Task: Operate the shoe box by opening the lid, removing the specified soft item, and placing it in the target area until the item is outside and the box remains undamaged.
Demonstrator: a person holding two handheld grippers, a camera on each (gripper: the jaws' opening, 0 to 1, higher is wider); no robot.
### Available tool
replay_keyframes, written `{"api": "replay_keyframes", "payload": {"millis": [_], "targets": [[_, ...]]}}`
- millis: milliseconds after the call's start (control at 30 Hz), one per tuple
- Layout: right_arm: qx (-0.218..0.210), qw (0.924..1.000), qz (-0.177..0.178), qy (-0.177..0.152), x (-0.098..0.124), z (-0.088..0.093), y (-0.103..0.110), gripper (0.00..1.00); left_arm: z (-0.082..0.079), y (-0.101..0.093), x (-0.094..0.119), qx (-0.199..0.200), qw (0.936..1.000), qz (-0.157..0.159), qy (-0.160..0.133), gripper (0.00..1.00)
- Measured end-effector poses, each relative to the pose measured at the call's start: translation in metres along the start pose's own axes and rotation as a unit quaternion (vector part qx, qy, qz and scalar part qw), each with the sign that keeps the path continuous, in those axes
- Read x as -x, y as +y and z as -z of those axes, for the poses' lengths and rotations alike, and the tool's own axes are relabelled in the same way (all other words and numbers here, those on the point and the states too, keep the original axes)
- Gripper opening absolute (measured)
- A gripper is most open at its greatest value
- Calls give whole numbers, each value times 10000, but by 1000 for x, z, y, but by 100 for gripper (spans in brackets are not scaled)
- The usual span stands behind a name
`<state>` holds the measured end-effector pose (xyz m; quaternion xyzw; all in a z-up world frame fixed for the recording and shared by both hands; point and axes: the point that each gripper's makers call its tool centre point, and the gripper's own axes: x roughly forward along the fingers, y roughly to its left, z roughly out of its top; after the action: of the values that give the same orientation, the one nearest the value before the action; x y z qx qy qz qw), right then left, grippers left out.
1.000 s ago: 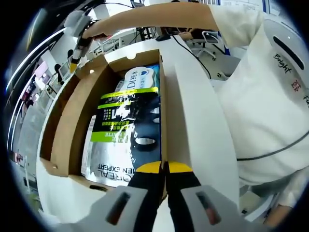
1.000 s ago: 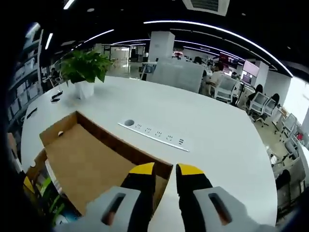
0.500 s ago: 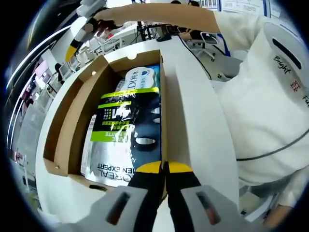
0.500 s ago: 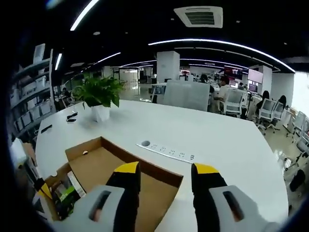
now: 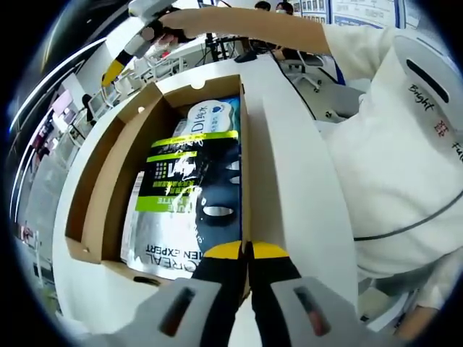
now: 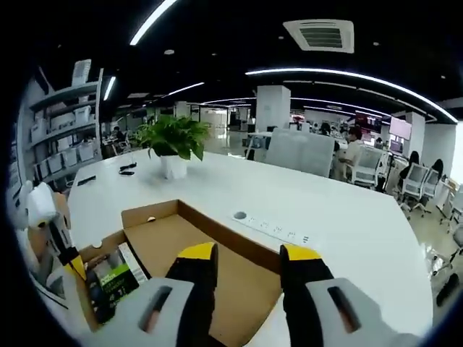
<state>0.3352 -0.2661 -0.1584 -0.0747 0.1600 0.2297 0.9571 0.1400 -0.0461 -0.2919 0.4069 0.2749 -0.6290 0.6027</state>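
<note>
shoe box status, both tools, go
Left tool shut on the shoe box wall. Right tool open, held above the open lid. Soft pack lies inside the box, nothing on top of it.

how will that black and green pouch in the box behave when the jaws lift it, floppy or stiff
Probably floppy: the black and green pouch looks like a flat soft pack, its glossy face catching glare, so it may sag when pinched at one edge. That sheen suggests it could be slippery. It lies flat and fills most of the shoe box, so it looks light and should slide rather than roll.
</note>
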Motion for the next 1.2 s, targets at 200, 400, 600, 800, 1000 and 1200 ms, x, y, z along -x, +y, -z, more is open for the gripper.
{"api": "replay_keyframes", "payload": {"millis": [200,400,600,800,1000,1200], "targets": [[-384,9978,-525,-132,5,-5,22,38,0,0,0,-3,10000,8,-26,2],[-27,9975,-708,-71,8,-1,36,49,0,0,0,-18,10000,0,-26,2],[-21,9967,-807,55,9,7,42,52,0,0,0,-22,10000,-7,-32,2],[165,9962,-839,155,9,17,44,54,-1,0,0,-12,10000,1,-40,2],[176,9941,-1067,89,16,18,55,42,-1,0,0,-14,10000,5,-43,2],[242,9918,-1253,74,18,18,72,43,0,0,0,-10,10000,-4,-46,2]]}}
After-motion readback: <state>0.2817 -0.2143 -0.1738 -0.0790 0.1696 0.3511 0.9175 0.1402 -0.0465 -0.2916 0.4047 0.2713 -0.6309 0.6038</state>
